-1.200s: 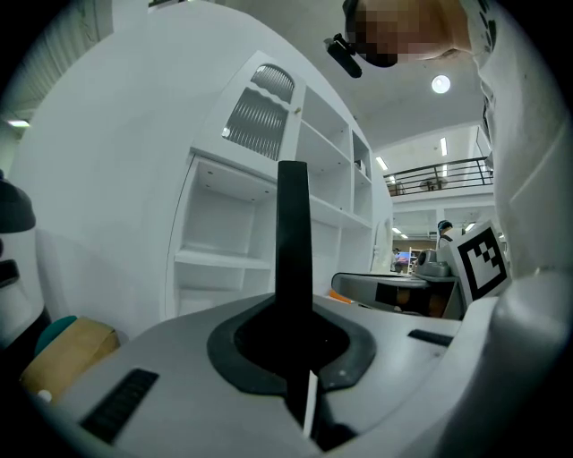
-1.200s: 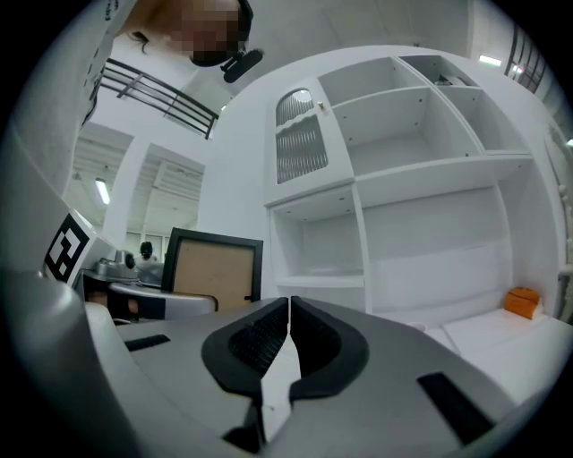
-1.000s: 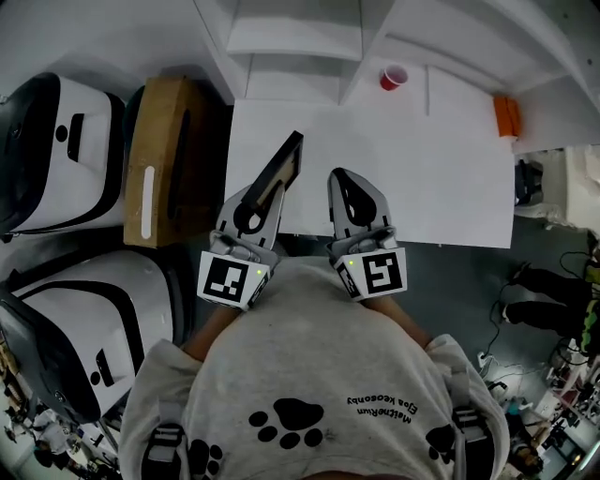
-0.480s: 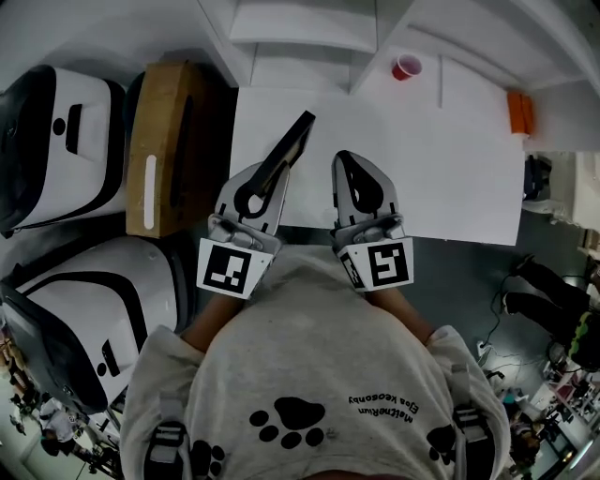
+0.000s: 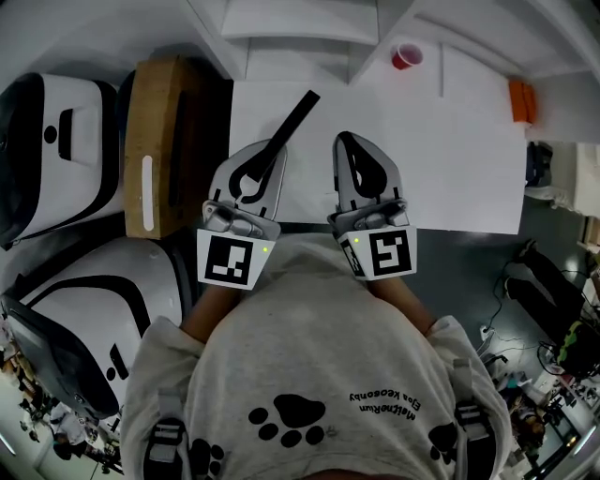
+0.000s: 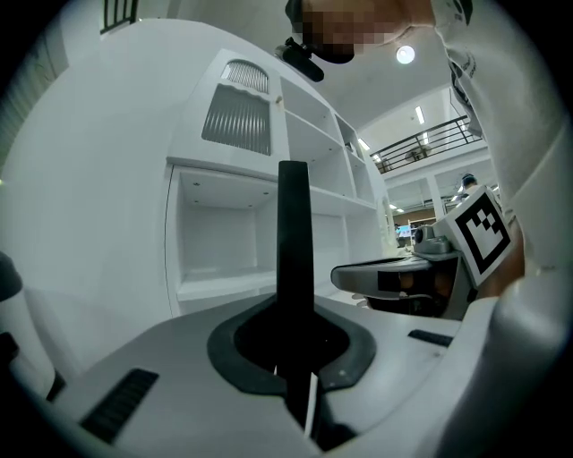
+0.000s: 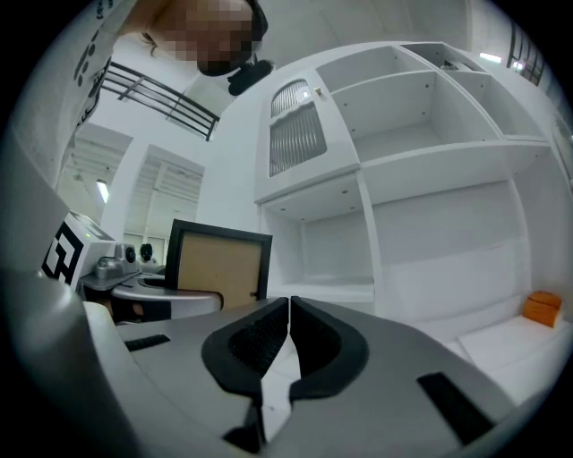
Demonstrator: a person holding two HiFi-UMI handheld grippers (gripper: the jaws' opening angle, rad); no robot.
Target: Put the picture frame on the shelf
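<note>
The picture frame (image 5: 291, 124) is black and seen edge-on from above, over the white table (image 5: 450, 159). My left gripper (image 5: 265, 155) is shut on its lower edge. In the left gripper view the picture frame (image 6: 294, 233) stands upright as a thin dark bar out of the closed jaws of the left gripper (image 6: 294, 353), in front of the white shelf (image 6: 224, 241). My right gripper (image 5: 349, 142) is beside it, shut and empty. The right gripper view shows the picture frame's (image 7: 219, 264) tan back to the left of the right gripper (image 7: 288, 309), with the shelf (image 7: 430, 179) ahead.
A red cup (image 5: 407, 56) stands at the table's far side near the shelf (image 5: 291, 28). An orange object (image 5: 521, 98) lies at the far right. A cardboard box (image 5: 155, 141) and white-and-black cases (image 5: 56, 150) sit left of the table.
Both grippers have moved forward over the table towards the shelf, the left one carrying the frame. The frame has rolled to stand more edge-on.
</note>
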